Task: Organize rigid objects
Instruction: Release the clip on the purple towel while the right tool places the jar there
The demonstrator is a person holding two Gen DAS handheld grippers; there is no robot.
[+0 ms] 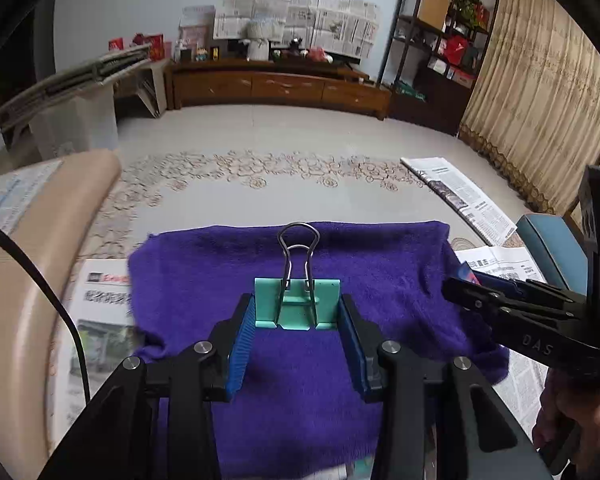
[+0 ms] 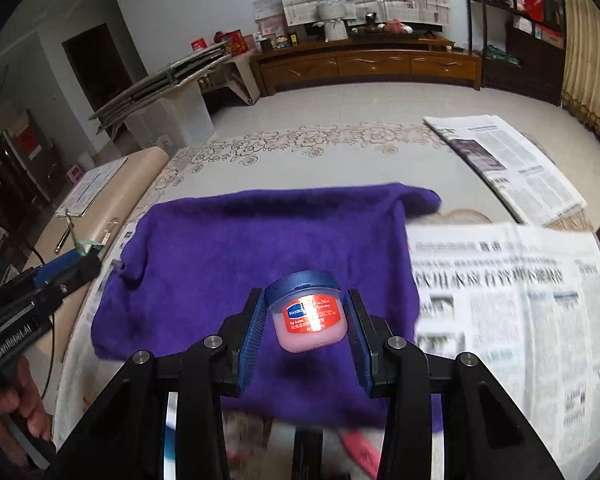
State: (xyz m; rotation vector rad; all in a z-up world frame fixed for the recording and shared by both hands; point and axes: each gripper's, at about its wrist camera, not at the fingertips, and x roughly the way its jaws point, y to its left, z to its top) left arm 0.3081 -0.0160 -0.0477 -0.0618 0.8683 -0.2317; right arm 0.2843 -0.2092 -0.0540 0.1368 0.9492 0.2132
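My left gripper (image 1: 298, 312) is shut on a mint-green binder clip (image 1: 297, 304), whose steel wire handles stick up and forward above a purple towel (image 1: 340, 264). In the right wrist view my right gripper (image 2: 306, 312) is shut on a small pink jar (image 2: 310, 316) with a blue lid and a red label, held above the same purple towel (image 2: 220, 252). The right gripper (image 1: 512, 304) also juts in from the right edge of the left wrist view, a bit of blue at its tip. At the left edge of the right wrist view the left gripper (image 2: 76, 258) shows with the green clip.
The towel lies on a table covered with newspapers (image 2: 512, 300) and a floral cloth (image 1: 260, 168). A beige padded armrest (image 1: 28, 280) stands at the left, a blue chair seat (image 1: 548, 240) at the right. A pink object (image 2: 360, 448) lies blurred below the right gripper.
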